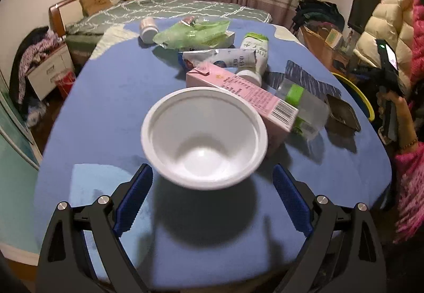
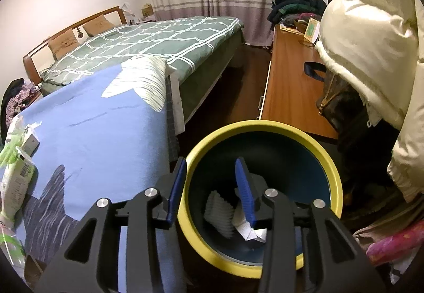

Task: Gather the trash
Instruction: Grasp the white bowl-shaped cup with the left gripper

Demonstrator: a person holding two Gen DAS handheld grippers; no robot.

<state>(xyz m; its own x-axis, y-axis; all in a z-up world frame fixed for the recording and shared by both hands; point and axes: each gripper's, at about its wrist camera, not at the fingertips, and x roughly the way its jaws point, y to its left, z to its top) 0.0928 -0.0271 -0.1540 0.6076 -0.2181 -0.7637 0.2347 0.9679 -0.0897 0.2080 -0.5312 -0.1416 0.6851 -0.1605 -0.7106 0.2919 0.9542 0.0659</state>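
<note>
In the left wrist view, a white disposable bowl (image 1: 204,139) stands on the blue table cloth (image 1: 111,96). My left gripper (image 1: 212,181) is open, its blue pads on either side of the bowl's near side, apart from it. Behind the bowl lie a pink carton (image 1: 243,92), a clear bottle with a green label (image 1: 302,104), white bottles (image 1: 254,54) and a green plastic bag (image 1: 190,31). In the right wrist view, my right gripper (image 2: 209,187) is open and empty over the near rim of the yellow-rimmed bin (image 2: 320,152), which holds white crumpled paper (image 2: 220,210).
A dark flat tray (image 1: 343,112) lies at the table's right edge. The bin stands on the floor beside the table, next to a wooden desk (image 2: 288,91). A bed (image 2: 159,41) lies beyond. A cream padded coat (image 2: 371,41) hangs on the right.
</note>
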